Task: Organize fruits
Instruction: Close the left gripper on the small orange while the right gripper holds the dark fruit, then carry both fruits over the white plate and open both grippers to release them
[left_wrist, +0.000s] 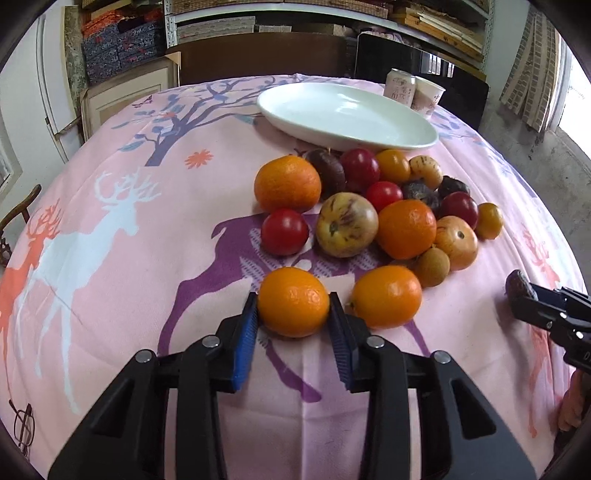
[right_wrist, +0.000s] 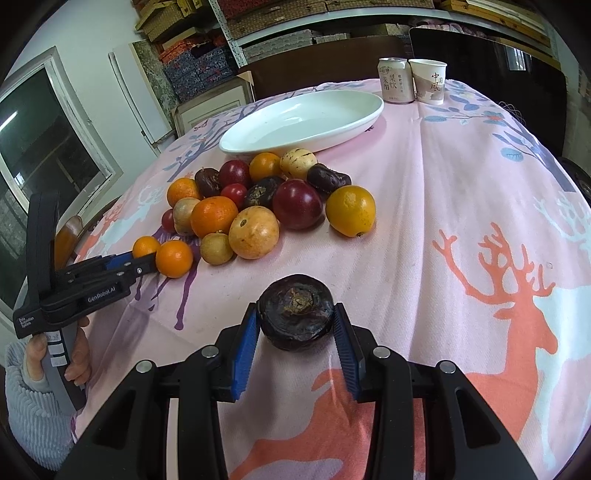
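Your left gripper has its blue jaws clenched on a small round orange citrus fruit that sits low over the pink deer-print cloth on the desk. Another small orange fruit lies just beside the right jaw, so a careless lift could nudge it rolling. Your right gripper grasps a dark purple wrinkled round fruit by its curved sides; it could squirt out. The white oval ceramic plate waits empty behind the mixed fruit pile; swing low and you scatter it.
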